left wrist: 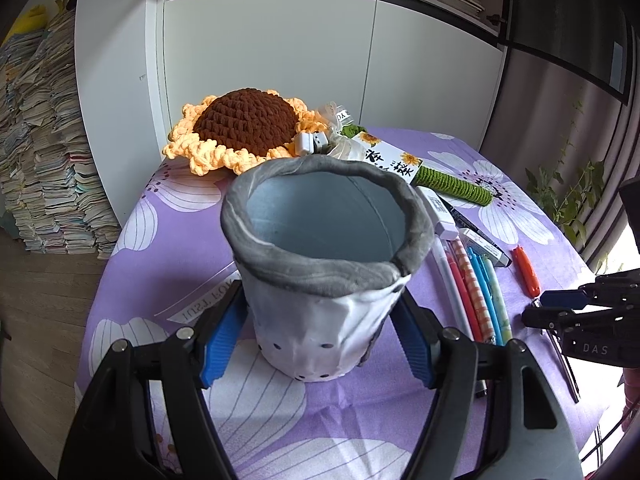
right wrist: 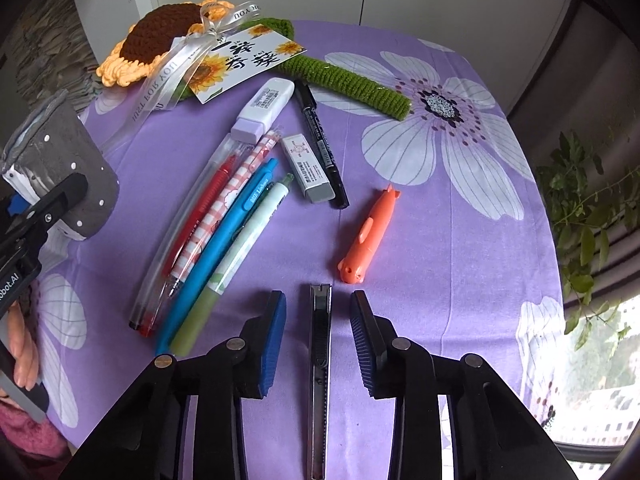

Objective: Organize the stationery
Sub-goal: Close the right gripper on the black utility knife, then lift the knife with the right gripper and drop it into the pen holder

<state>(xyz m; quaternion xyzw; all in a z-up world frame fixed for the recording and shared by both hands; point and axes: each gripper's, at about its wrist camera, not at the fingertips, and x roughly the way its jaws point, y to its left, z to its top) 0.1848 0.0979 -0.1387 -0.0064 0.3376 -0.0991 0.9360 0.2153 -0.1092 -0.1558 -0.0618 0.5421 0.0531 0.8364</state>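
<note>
Right gripper [right wrist: 318,340] straddles a utility knife [right wrist: 320,360], pads clear of it, ready to grasp; left gripper [left wrist: 320,336] clamps the pen holder [left wrist: 324,248], steadying it for loading.

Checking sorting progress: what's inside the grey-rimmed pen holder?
The pen holder, clamped by the left tool, shows only bare blue lining; its near wall hides the very bottom.

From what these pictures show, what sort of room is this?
Probably a study or bedroom in a home. A table under a purple floral cloth holds pens and a crocheted sunflower, tall stacks of books stand against the wall, and a window with a leafy plant is alongside.
</note>
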